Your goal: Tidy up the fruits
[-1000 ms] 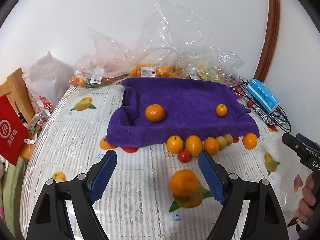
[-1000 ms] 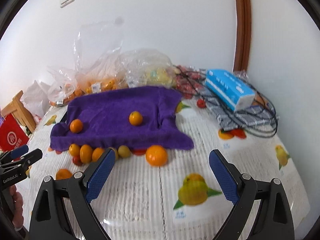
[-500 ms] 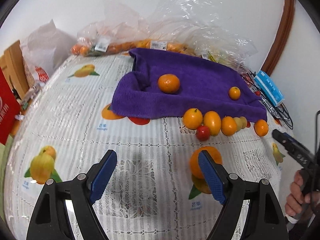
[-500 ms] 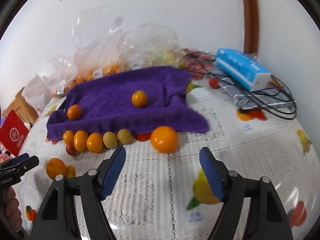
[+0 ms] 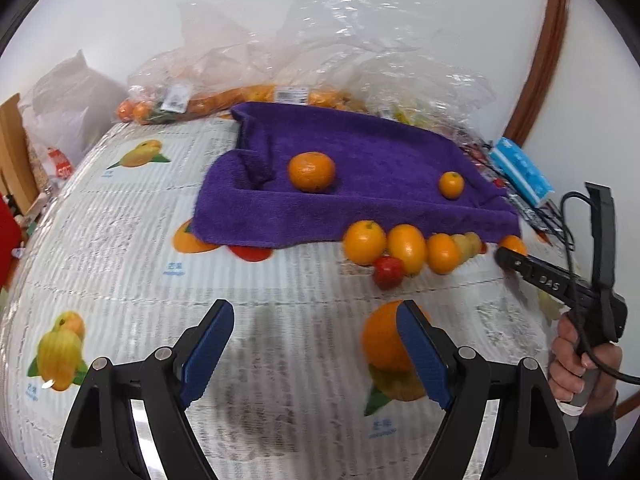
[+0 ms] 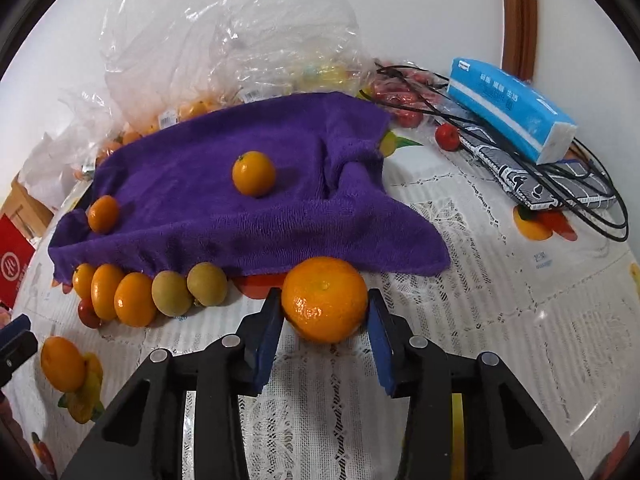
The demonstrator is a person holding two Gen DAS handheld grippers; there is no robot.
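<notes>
My left claw's finger [image 5: 420, 356] covers part of loose orange [image 5: 382, 340]. Fruit in plastic bags [image 6: 224, 52] blurred, kind indeterminate. Red sign [image 6: 12, 256] cut by edge.

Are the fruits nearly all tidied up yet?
Not yet. Two oranges already sit on the purple towel. The right hand-held gripper is closing around a big mandarin by the towel's edge. A row of small fruits and another orange beside the open left hand-held gripper still wait on the tablecloth.

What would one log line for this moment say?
right gripper: jaws closing around orange | left gripper: open, empty | towel: two fruits on it
</notes>
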